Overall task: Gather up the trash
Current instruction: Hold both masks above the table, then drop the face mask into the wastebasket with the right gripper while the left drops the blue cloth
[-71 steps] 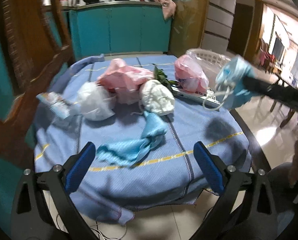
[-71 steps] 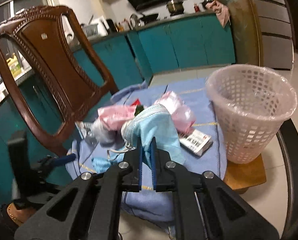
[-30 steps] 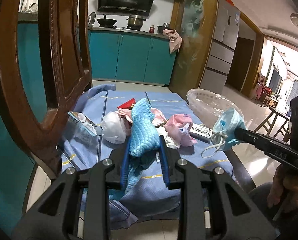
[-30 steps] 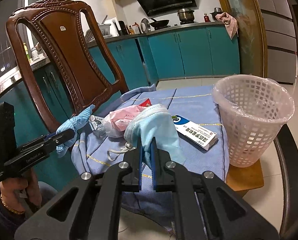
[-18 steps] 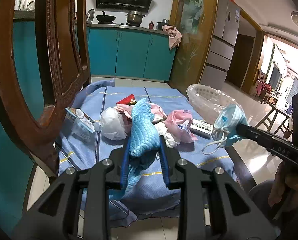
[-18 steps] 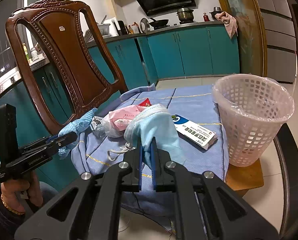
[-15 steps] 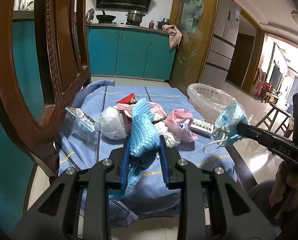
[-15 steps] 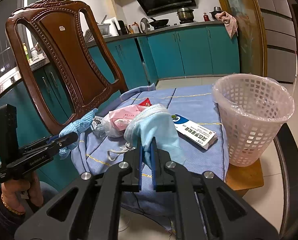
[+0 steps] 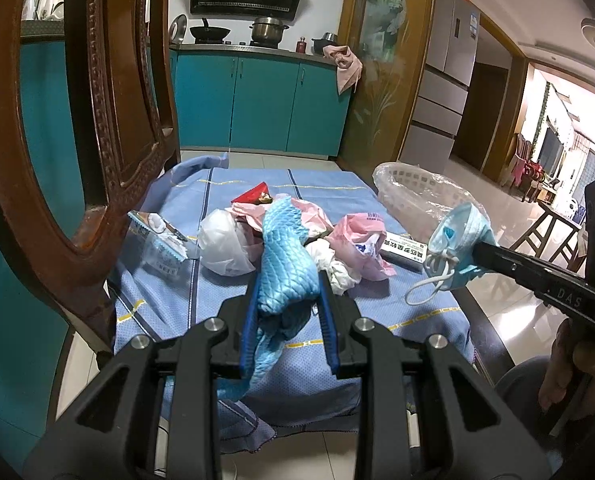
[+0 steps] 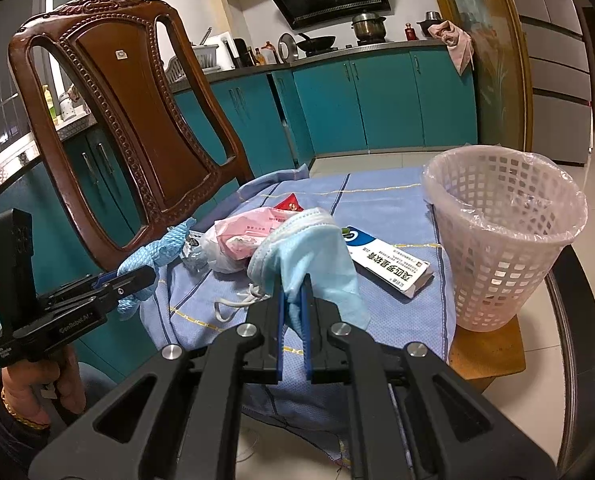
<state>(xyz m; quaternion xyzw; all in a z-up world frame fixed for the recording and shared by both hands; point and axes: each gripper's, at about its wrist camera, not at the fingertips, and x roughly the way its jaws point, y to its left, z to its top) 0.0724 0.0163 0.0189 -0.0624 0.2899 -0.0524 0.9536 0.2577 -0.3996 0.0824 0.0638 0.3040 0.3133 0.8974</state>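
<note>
My left gripper (image 9: 287,280) is shut on a crumpled blue textured cloth (image 9: 285,264), held up above the near end of the table; the same cloth (image 10: 159,250) shows in the right wrist view at the left gripper (image 10: 145,276). My right gripper (image 10: 292,284) is shut on a light blue face mask (image 10: 317,256), its white ear loops hanging down. From the left wrist view the mask (image 9: 459,240) hangs at the right gripper's (image 9: 477,250) tip, near the bin. A white lattice bin (image 10: 501,240) lined with clear plastic stands at the table's right.
On the blue tablecloth (image 9: 225,280) lie a white bag (image 9: 223,246), pink bags (image 9: 361,246), a red packet (image 9: 253,194), a clear wrapper (image 9: 157,242) and a white carton (image 10: 389,264). A carved wooden chair (image 10: 133,128) stands close on the left. Teal cabinets (image 9: 257,104) are behind.
About two seconds ago the left gripper stood open over the blue cloth on the table; since then it closed on it and lifted it. Over the last second both grippers stay still.
</note>
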